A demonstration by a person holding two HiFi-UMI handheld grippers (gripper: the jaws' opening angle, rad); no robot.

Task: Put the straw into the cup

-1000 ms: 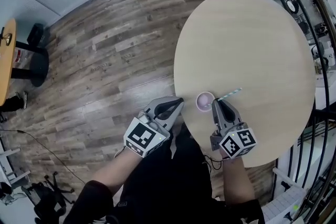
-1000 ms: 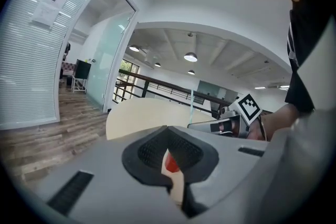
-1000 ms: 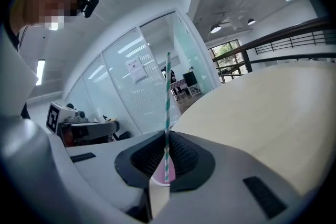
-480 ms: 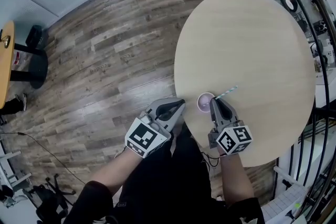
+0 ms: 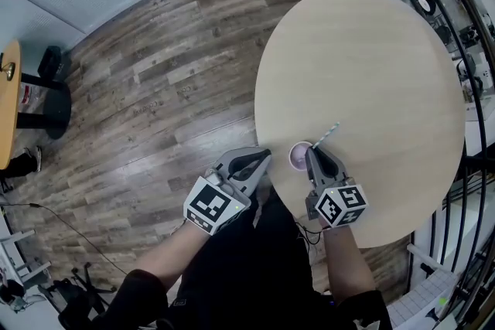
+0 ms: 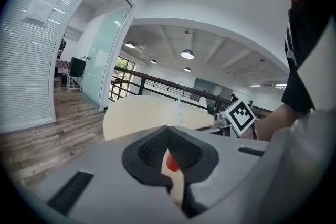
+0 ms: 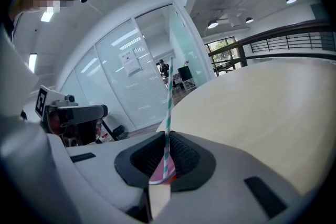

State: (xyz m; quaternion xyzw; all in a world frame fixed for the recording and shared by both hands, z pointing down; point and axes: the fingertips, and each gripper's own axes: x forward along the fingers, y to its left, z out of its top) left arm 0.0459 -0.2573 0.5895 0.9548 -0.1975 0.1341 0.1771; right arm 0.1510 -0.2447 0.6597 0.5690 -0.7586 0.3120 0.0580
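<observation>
Over the last second the right gripper [image 5: 313, 154], clamped on the striped straw [image 5: 326, 134], has carried it left and tilted it steeper over the pink cup [image 5: 299, 156] at the near edge of the counter [image 5: 371, 73], so insertion appears imminent, while the left gripper [image 5: 261, 158] waits closed and empty.

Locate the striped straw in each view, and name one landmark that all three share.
Head view: the teal-and-white striped paper straw slants up-right from the right tongs, lower centre.
Left gripper view: a thin upright line at centre, above the left tongs.
Right gripper view: upright at centre, clamped.
Shared landmark: the round pale wooden table.
</observation>
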